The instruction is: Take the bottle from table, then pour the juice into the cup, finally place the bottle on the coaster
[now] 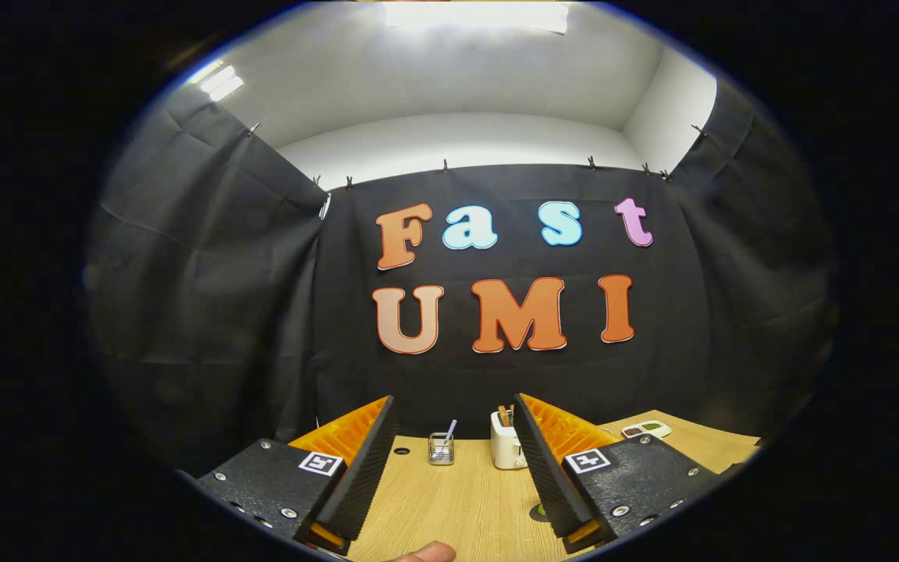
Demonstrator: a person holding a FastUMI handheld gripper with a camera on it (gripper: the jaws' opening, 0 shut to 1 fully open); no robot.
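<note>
Wooden table (457, 499) lies beneath the gripper's (453, 414) wide-apart fingers.

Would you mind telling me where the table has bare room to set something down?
The widest bare wood lies between the open gripper fingers, reaching ahead to the small glass jar and the white toaster. That far strip is crowded. Another patch sits right of the fingers, before the small dish.
</note>
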